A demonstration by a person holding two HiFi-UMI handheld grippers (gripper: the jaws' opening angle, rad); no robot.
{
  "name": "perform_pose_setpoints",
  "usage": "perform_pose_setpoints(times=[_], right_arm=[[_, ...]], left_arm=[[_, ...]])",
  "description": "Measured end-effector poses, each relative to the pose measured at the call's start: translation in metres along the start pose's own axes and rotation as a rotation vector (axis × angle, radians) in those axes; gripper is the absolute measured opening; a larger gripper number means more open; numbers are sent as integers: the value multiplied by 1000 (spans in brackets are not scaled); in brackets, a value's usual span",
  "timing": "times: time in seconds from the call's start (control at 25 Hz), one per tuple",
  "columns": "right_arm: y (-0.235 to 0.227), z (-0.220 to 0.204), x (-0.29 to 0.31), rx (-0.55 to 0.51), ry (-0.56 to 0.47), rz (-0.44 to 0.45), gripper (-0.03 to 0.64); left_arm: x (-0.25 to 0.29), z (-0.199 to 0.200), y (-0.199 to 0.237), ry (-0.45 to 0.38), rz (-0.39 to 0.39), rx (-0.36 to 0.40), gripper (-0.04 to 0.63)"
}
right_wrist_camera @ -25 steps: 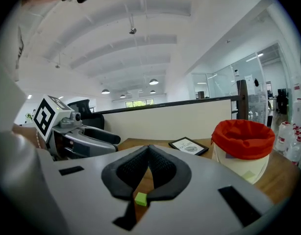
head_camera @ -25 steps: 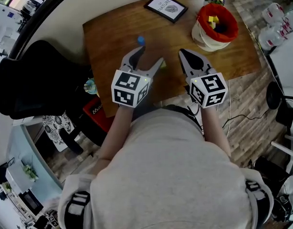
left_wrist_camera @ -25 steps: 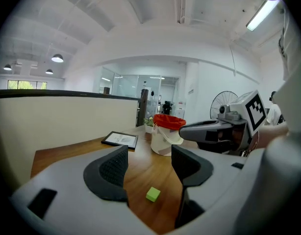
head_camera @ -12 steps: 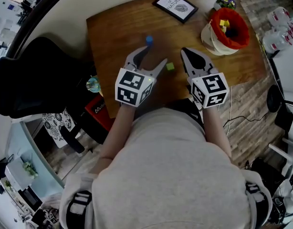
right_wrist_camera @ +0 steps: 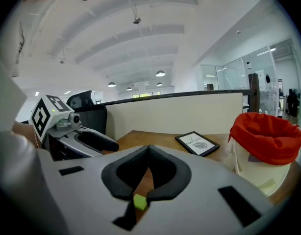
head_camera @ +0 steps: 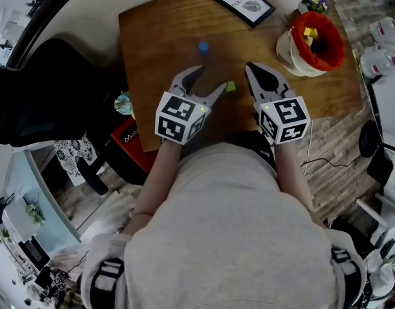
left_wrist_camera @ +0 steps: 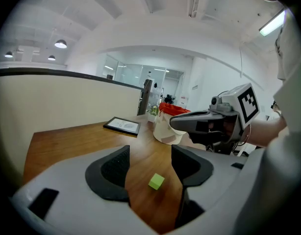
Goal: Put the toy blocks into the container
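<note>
A small green block (head_camera: 230, 86) lies on the wooden table (head_camera: 159, 50), just off the tip of my left gripper's (head_camera: 210, 77) right finger. In the left gripper view the green block (left_wrist_camera: 156, 181) sits on the wood between the wide-apart jaws of the left gripper (left_wrist_camera: 150, 160), untouched. A blue block (head_camera: 203, 46) lies farther out. My right gripper (head_camera: 250, 67) is shut and holds nothing; the right gripper (right_wrist_camera: 149, 151) points toward the table, the green block (right_wrist_camera: 139, 201) showing below its jaws. The red-lined container (head_camera: 313, 40) at far right holds yellow blocks.
A framed picture (head_camera: 244, 3) lies at the table's far edge, with a small potted plant (head_camera: 314, 2) behind the container. A black chair (head_camera: 49, 95) stands left of the table. The table's near edge runs just under both grippers.
The head camera has shifted, so the table sits a little higher in view. Both grippers keep nearly the same stance by the green block, left open, right shut.
</note>
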State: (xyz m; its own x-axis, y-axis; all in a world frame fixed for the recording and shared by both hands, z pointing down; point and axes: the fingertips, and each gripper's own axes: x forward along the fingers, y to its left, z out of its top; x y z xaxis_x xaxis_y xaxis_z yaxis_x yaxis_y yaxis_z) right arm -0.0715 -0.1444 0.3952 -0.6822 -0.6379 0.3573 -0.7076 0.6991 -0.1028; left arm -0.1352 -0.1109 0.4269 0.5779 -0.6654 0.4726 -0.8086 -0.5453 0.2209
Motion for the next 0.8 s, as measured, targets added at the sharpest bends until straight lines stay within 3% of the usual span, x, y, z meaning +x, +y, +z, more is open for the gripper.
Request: perform_pose_setpoints(times=[0.4, 0.8], right_arm=[[-20, -6, -10, -22, 49, 46, 11], [-31, -14, -19, -41, 79, 74, 11]], left_arm=[[11, -11, -9, 14, 26, -56, 279], [17, -10, -19, 1, 61, -16, 272]])
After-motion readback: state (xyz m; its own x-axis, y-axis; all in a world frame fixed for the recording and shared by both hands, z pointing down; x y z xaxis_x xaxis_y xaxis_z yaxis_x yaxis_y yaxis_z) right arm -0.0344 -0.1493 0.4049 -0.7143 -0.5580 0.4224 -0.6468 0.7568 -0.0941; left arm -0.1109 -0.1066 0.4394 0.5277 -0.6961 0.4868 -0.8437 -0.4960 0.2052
